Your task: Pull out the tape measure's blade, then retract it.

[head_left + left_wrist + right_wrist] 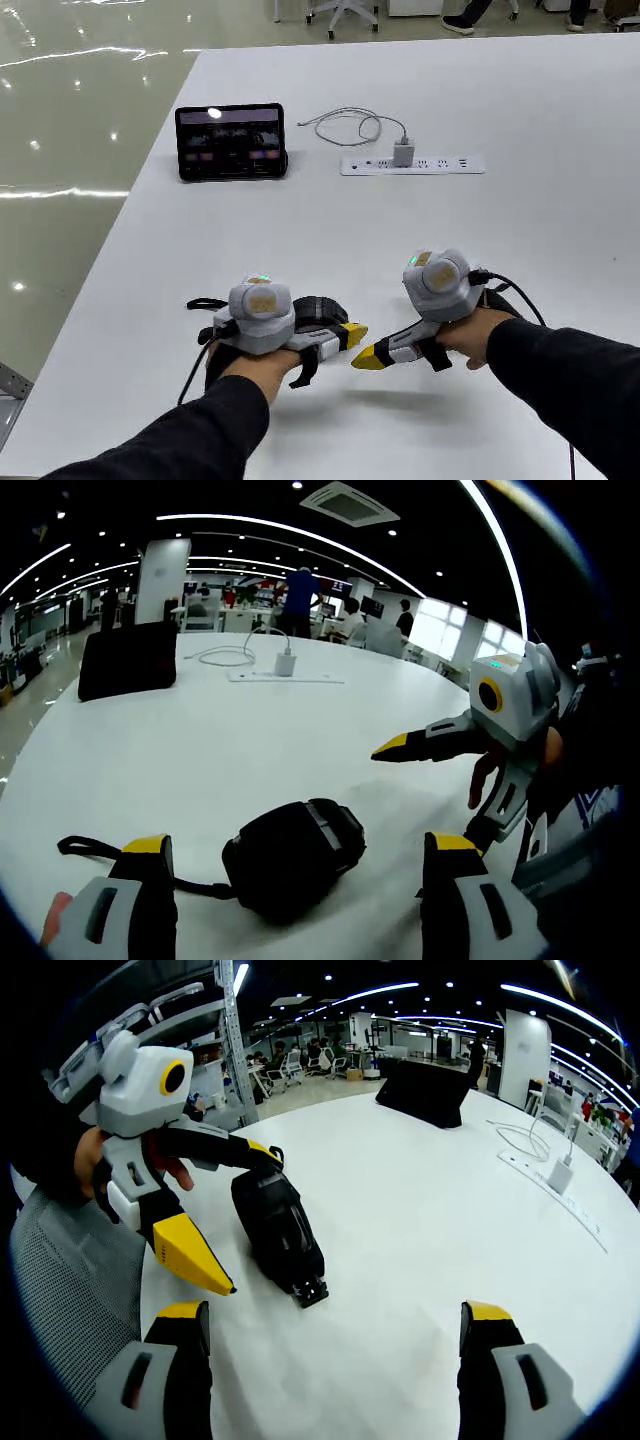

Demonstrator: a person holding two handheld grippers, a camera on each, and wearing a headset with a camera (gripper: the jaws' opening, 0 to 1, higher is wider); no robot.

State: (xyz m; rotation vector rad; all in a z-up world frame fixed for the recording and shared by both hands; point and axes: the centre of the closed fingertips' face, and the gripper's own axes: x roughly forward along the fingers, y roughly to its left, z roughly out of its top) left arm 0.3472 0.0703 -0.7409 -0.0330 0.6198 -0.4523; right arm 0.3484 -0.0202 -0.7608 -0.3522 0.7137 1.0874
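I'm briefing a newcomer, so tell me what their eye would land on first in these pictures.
First, the two yellow-tipped grippers in the foreground: the left gripper has a black tape measure lying between its open jaws on the white table, and the right gripper, also open, points toward it. Further back stand a dark tablet and a power strip with a white charger.

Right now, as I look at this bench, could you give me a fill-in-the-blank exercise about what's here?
The tape measure is coloured ____. It lies on a ____ table. The fingers on either side of it have ____ tips.
Missing words: black, white, yellow.
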